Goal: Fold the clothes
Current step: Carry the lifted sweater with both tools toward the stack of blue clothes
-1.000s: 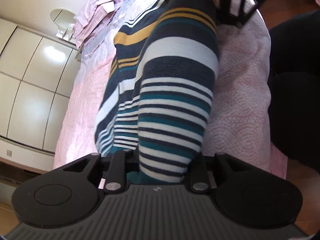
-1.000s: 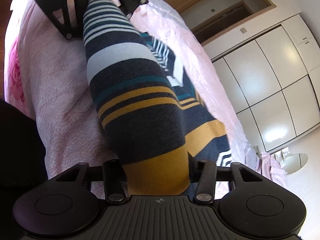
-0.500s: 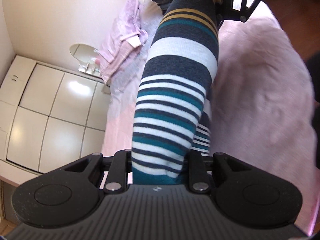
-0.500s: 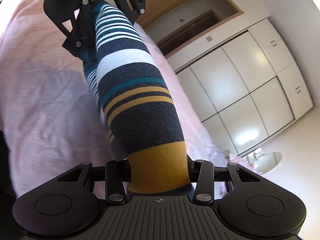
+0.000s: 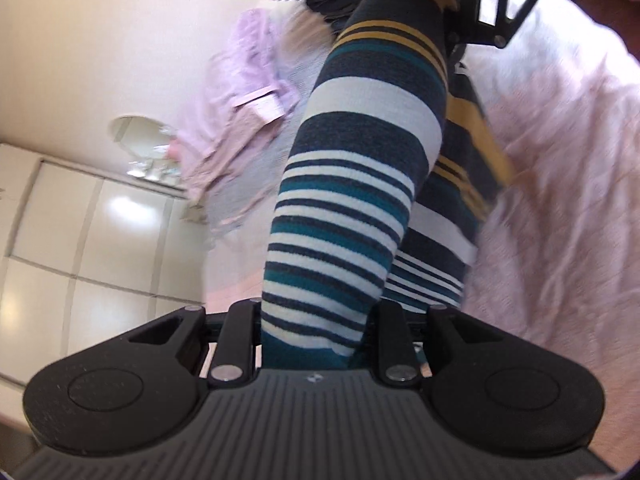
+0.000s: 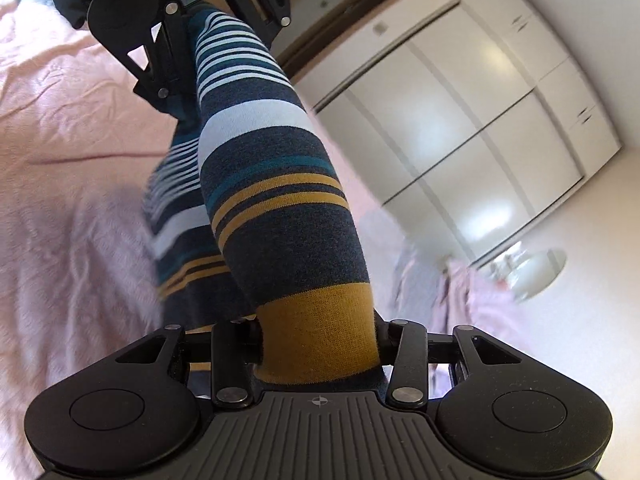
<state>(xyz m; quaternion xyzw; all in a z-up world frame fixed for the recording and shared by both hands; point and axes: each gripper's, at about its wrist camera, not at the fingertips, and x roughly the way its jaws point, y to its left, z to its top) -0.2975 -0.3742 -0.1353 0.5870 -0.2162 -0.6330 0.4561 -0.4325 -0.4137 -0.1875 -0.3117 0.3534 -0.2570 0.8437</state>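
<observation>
Above pink bedspread (image 5: pixel 560 160) | both tools pinching striped garment (image 5: pixel 360 160) | raised higher than before

White wardrobe (image 6: pixel 472 128), pink bedspread (image 5: pixel 560 184), round mirror (image 5: pixel 138 138).

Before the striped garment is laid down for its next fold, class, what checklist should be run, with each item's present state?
1. Left hand-held gripper shut on the teal-striped end of the striped garment: ok.
2. Right hand-held gripper shut on the mustard end: ok.
3. Edge between the two grippers stretched, not sagging: ok.
4. Garment hanging fully off the pink bedspread: cannot tell.
5. Lilac shirt lying apart from the landing spot: ok.
6. Hanging layers flat and untwisted: cannot tell.
</observation>
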